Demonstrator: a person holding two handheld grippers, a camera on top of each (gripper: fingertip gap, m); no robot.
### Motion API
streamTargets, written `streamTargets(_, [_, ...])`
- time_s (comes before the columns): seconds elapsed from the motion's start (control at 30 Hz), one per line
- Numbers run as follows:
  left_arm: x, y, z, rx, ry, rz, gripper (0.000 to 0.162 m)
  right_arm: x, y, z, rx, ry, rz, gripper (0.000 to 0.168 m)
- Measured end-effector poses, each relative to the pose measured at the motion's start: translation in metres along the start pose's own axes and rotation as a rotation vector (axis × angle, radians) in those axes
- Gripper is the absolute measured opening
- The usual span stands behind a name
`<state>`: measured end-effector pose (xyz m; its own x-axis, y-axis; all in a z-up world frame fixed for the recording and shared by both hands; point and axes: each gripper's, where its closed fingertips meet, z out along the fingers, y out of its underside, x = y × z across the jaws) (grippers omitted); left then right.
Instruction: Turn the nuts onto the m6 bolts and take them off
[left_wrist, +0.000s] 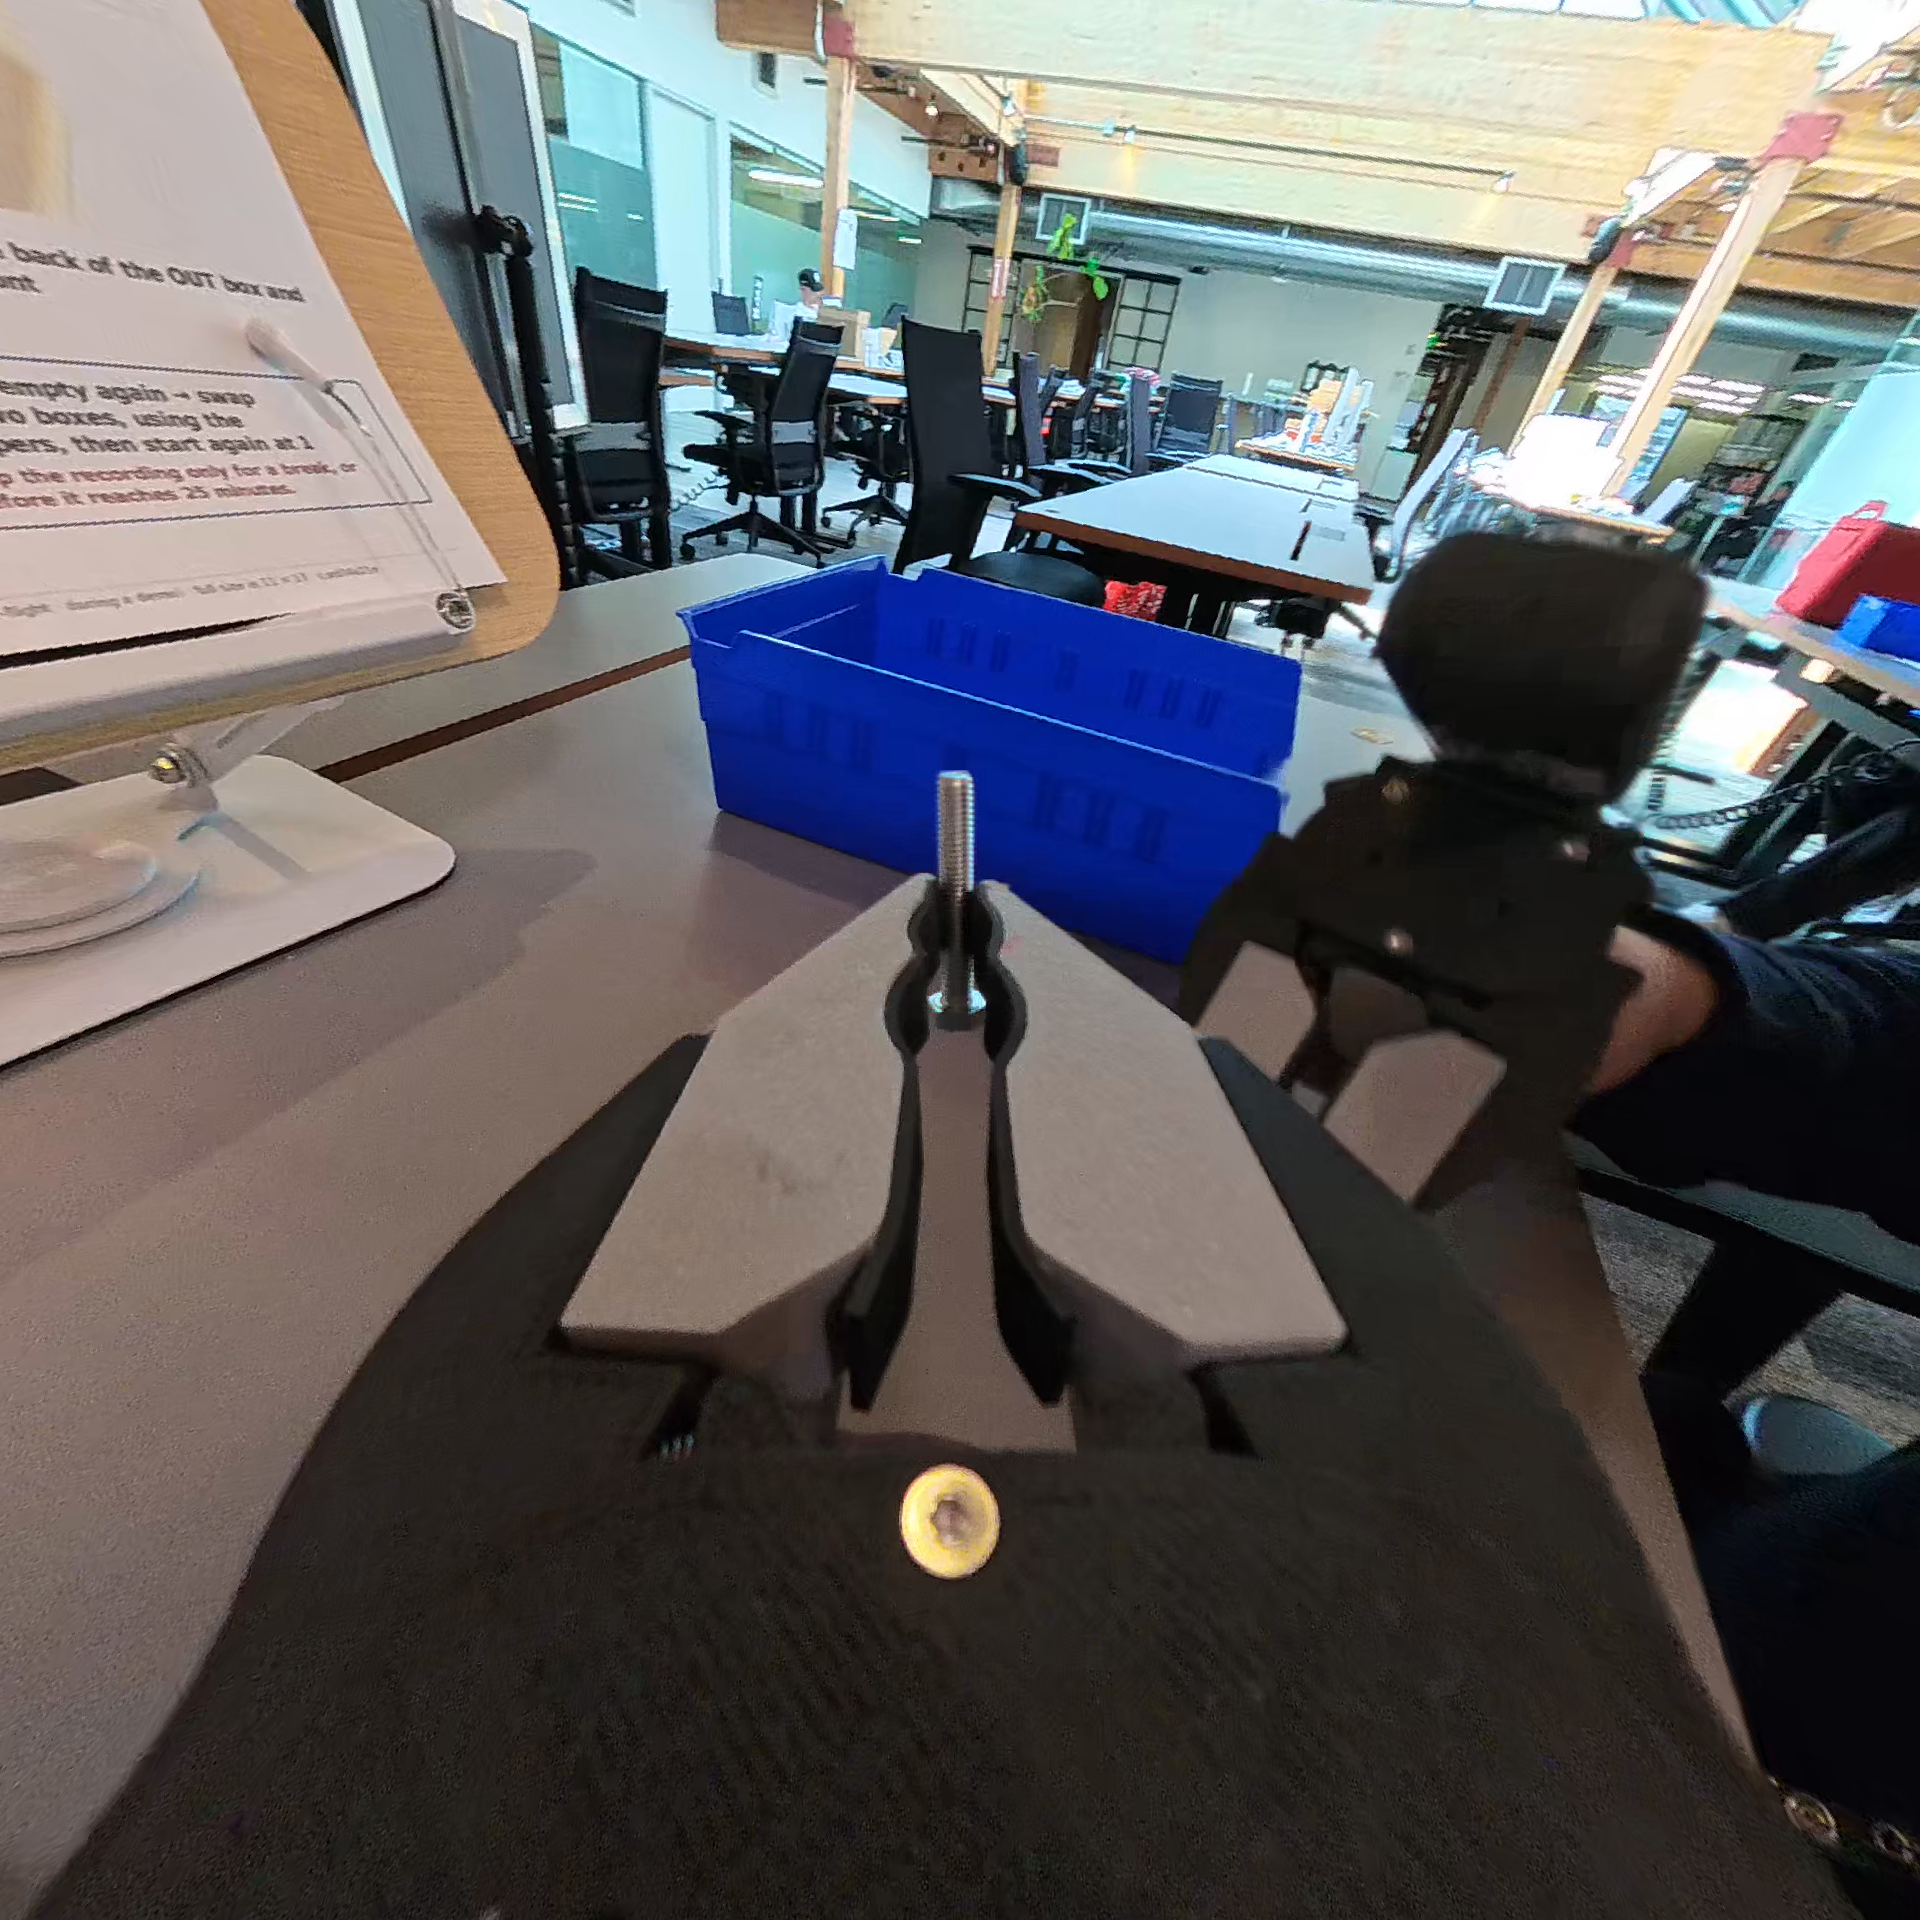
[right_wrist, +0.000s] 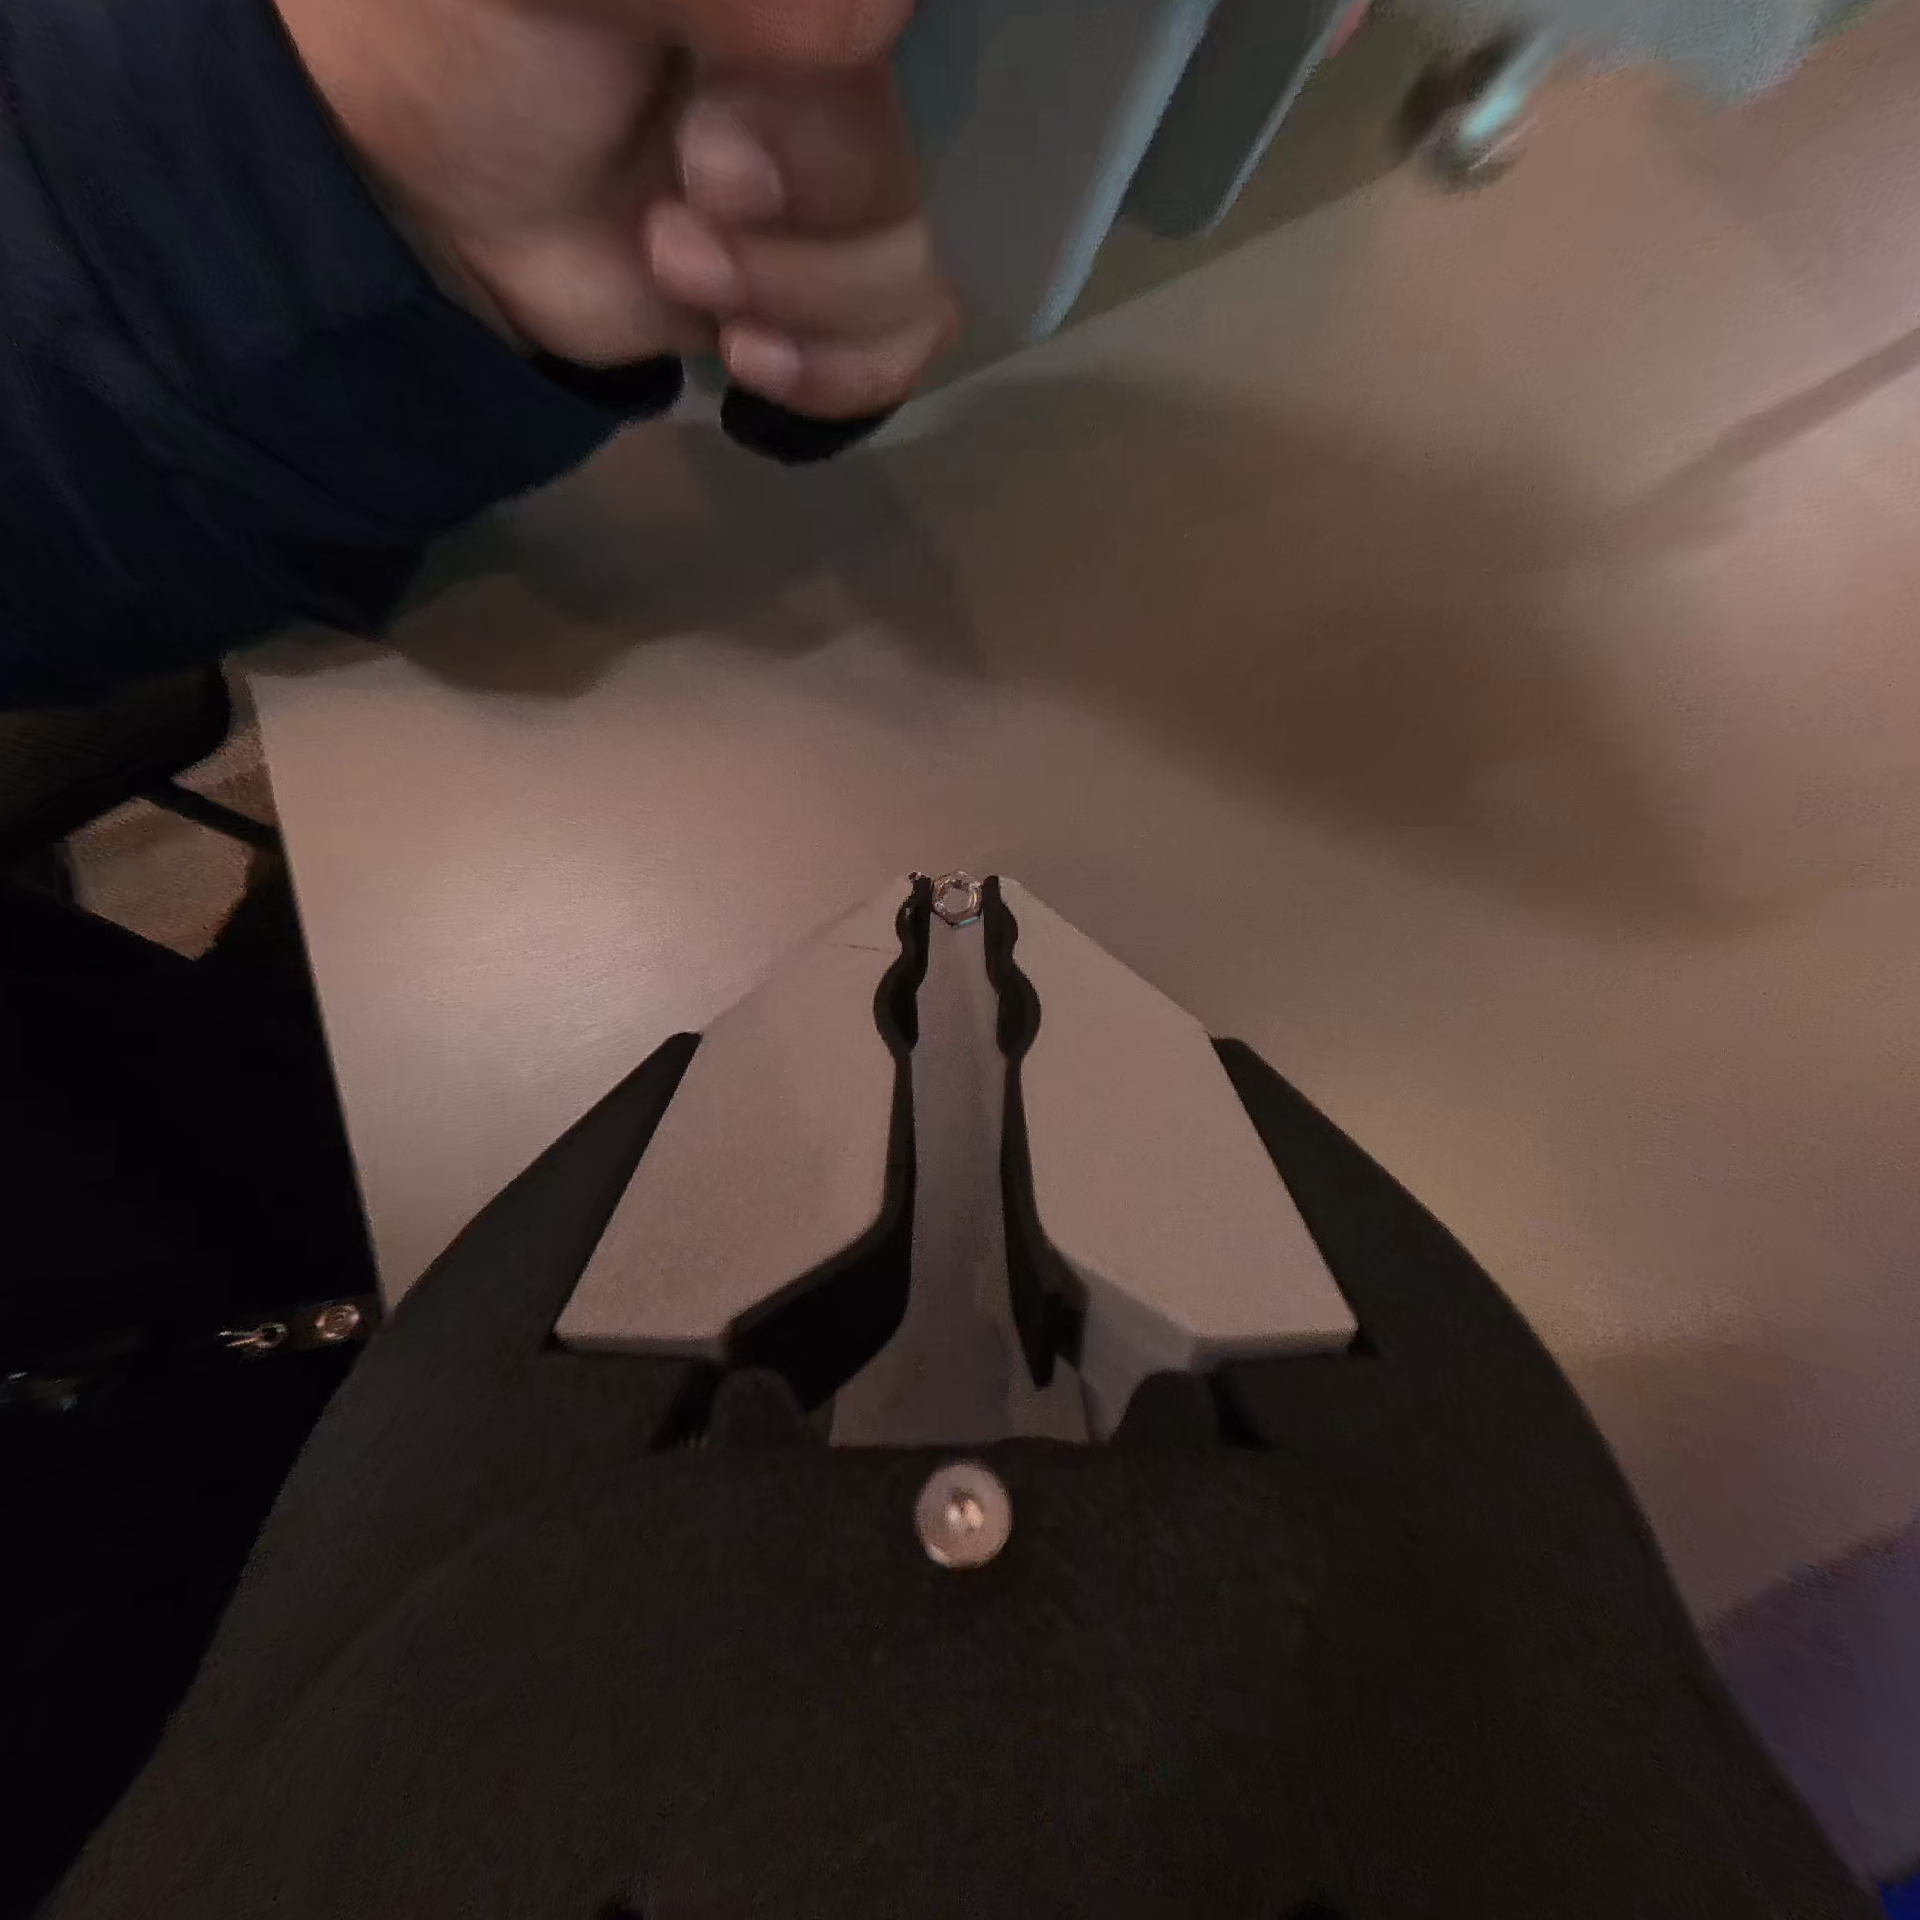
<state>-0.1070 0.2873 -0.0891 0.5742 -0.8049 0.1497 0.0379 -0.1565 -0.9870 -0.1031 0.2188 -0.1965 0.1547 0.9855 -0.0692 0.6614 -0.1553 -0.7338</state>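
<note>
Left tongs pinch bolt upright; right tongs grip nut.

Open office: black chairs, long desks (timber beams overhead).

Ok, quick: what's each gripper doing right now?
Left gripper: closed on the bolt.
Right gripper: closed on the nut.

Count: one bolt, centre frame. One hex nut, centre frame. Two blue bins, nested, mid-frame. One document stand, upper left. Two grippers: left gripper, right gripper.
</note>
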Motion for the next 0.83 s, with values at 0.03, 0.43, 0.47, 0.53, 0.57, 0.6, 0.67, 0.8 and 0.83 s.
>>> streamTargets(0.03, [0.004,-0.001,0.000,0.007,0.023,-0.004,0.002,0.003,-0.007,-0.011,0.023,-0.001,0.010,0.007])
streamTargets(0.43, [0.042,0.003,0.007,-0.007,0.184,0.077,0.002,0.037,-0.097,-0.116,0.171,0.015,-0.033,0.007])
streamTargets(0.47, [0.044,0.004,0.008,-0.006,0.191,0.086,0.002,0.036,-0.099,-0.115,0.166,-0.011,-0.024,0.007])
streamTargets(0.53, [0.045,0.005,0.010,-0.011,0.189,0.089,0.002,0.033,-0.102,-0.110,0.152,-0.057,-0.014,0.007])
streamTargets(0.57, [0.045,0.006,0.010,-0.012,0.189,0.087,0.002,0.032,-0.103,-0.108,0.145,-0.072,-0.014,0.007])
streamTargets(0.6, [0.045,0.006,0.011,-0.009,0.185,0.086,0.002,0.031,-0.104,-0.106,0.138,-0.080,-0.015,0.007])
streamTargets(0.67, [0.043,0.004,0.011,0.003,0.171,0.083,0.002,0.029,-0.106,-0.104,0.125,-0.093,-0.019,0.007])
streamTargets(0.8, [0.043,0.002,0.011,0.013,0.176,0.057,0.002,0.030,-0.106,-0.100,0.082,-0.098,-0.015,0.007])
streamTargets(0.83, [0.042,0.002,0.011,0.014,0.178,0.052,0.002,0.031,-0.106,-0.100,0.072,-0.097,-0.013,0.007])
